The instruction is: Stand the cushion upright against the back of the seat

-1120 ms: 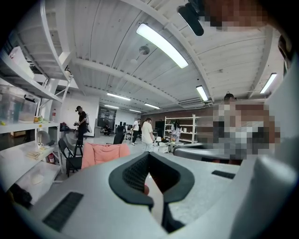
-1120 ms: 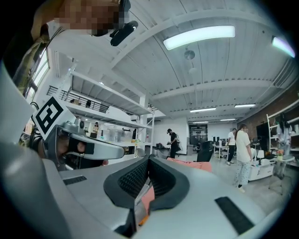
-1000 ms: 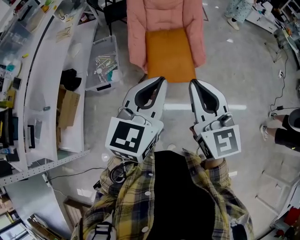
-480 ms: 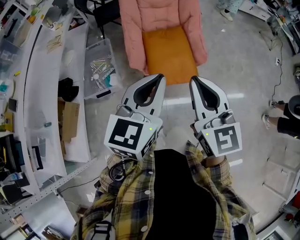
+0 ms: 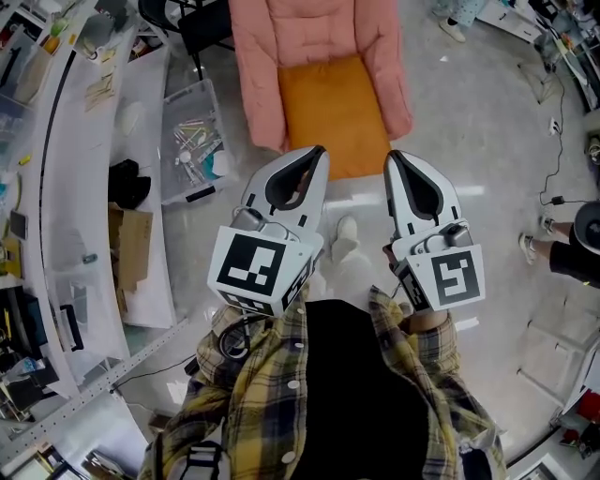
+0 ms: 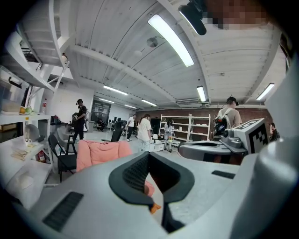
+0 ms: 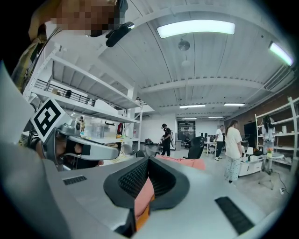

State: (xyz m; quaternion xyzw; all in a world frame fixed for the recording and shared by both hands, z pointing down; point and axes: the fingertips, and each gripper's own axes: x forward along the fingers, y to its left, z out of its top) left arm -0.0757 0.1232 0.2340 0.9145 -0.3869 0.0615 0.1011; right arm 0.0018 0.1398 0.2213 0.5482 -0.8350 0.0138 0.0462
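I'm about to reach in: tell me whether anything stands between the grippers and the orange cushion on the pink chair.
Nothing visible does. Only bare floor separates the left gripper and right gripper from the orange cushion, which lies flat on the pink chair. The clear bin stands aside, beside the chair.

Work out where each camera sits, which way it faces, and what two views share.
Head view: on the person's head, looking steeply down at the pink armchair and orange cushion; shows the plaid shirt, left gripper and right gripper.
Left gripper view: on the left gripper, facing forward along its closed fingers towards the armchair; right gripper at right.
Right gripper view: on the right gripper, facing likewise; left gripper at left.
Shared: all three show the armchair.
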